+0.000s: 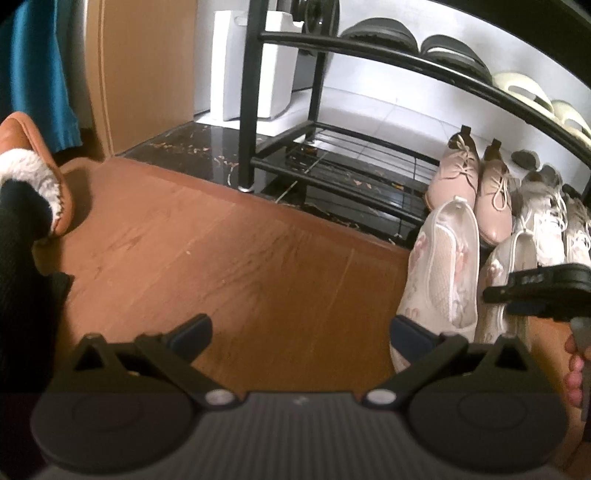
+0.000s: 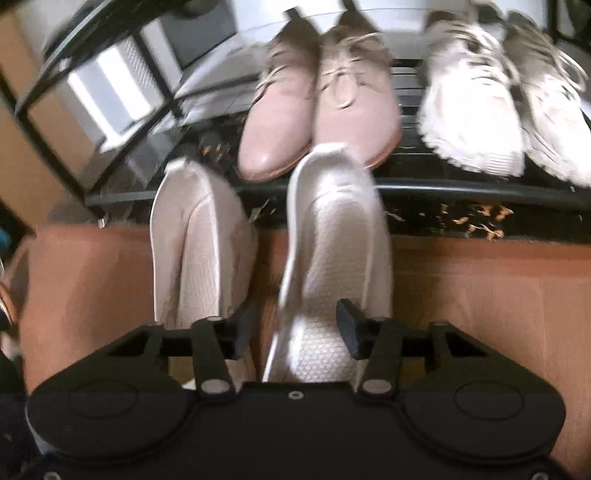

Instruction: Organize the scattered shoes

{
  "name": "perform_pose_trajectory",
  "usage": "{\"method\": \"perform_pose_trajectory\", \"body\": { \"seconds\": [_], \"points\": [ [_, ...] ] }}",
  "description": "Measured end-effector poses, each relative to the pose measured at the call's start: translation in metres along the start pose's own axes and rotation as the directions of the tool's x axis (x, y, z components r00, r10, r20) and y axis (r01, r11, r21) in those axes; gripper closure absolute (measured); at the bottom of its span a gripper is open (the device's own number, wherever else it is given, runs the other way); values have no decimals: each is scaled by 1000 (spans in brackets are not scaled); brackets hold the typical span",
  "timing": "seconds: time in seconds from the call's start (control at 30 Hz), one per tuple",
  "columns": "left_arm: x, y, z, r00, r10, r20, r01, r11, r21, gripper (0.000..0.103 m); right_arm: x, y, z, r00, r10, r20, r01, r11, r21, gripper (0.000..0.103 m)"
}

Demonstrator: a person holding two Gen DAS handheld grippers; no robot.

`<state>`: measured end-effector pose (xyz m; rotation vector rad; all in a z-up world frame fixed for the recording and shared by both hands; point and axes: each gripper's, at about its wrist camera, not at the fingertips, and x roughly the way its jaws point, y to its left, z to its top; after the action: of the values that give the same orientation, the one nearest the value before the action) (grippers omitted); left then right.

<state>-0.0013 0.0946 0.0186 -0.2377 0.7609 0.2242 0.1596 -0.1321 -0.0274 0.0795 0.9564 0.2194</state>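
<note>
Shoes first: a pair of white mesh shoes lies on the wooden floor (image 1: 221, 258) in front of the black shoe rack (image 1: 247, 92), heels toward the rack, toes toward the cameras. The right gripper (image 2: 297, 328) hangs over the toe of the right-hand mesh shoe (image 2: 332, 240), one finger on each side. Its jaws are partway apart, and a strip of floor shows between the left finger and the shoe, so no clamp, though the view is blurred. That shoe's heel overlaps the toe of a pink lace-up shoe (image 2: 354, 110) in this view. Its partner, the left-hand mesh shoe (image 2: 199, 251), lies just beside it, flat on the floor.

The left gripper (image 1: 301, 334) is spread wide over bare floor, nothing between its fingers, with the left-hand mesh shoe just past its right finger.

On the rack's bottom shelf, the pink lace-ups sit side by side, white sneakers (image 2: 480, 103) next to them. One shelf up, there are dark slippers (image 1: 380, 33) and pale slippers (image 1: 524, 88). Far left, a brown fur-lined slipper (image 1: 33, 162) lies well apart from the rack. A white box (image 1: 251, 62) stands behind the rack.
</note>
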Motion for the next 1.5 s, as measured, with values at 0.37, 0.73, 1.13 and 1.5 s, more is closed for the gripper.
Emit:
{"method": "perform_pose_trajectory", "body": {
  "seconds": [0.37,0.73,1.13,1.5],
  "points": [
    [0,2,1,1000,-8,-5,8,1000,-11,1,-5,11,-2,996,30,78,-30,1000,0,91],
    [3,4,0,1000,-1,-14,1,1000,-24,1,-3,9,22,991,-29,133,20,997,70,50],
    [10,3,0,999,1,-34,-2,1000,-27,1,14,21,40,976,-60,211,51,997,49,28],
    [16,4,1,999,4,-51,-5,999,-34,1,34,52,42,963,-107,249,125,991,-56,94]
  ]
}}
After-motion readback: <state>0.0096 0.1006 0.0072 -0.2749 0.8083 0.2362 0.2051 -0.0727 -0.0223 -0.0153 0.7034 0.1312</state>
